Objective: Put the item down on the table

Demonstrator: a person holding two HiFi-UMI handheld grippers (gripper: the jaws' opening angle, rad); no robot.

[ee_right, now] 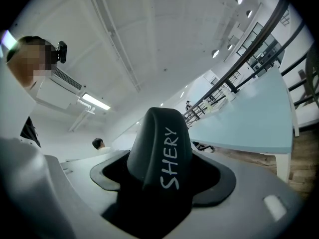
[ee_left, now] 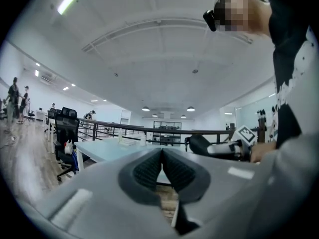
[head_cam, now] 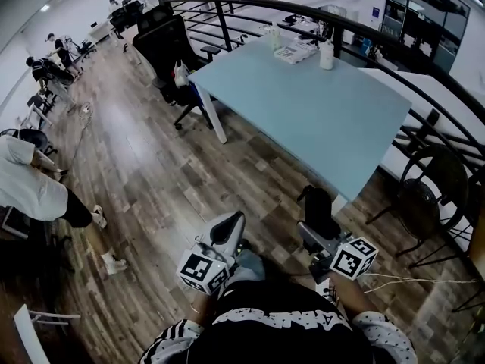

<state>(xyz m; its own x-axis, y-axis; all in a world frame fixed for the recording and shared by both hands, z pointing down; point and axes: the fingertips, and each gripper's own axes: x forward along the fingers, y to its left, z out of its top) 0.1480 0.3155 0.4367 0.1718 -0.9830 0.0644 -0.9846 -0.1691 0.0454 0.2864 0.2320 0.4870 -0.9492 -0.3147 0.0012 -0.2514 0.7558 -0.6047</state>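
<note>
Risk: right gripper (ee_right: 162, 176), fingers clamped on a dark item (ee_right: 157, 133), hangs short of the tabletop (head_cam: 303, 112), so releasing here drops it to the floor (head_cam: 151, 173); left gripper (ee_left: 162, 163) fingers together, empty.

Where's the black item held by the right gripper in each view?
Head view: black item, lower right of centre, short of the table.
Left gripper view: right of centre, rounded end pointing left.
Right gripper view: dead centre, clamped in the right gripper.
Shared landmark: the pale blue table, left of centre in the left gripper view, at right in the right gripper view.
</note>
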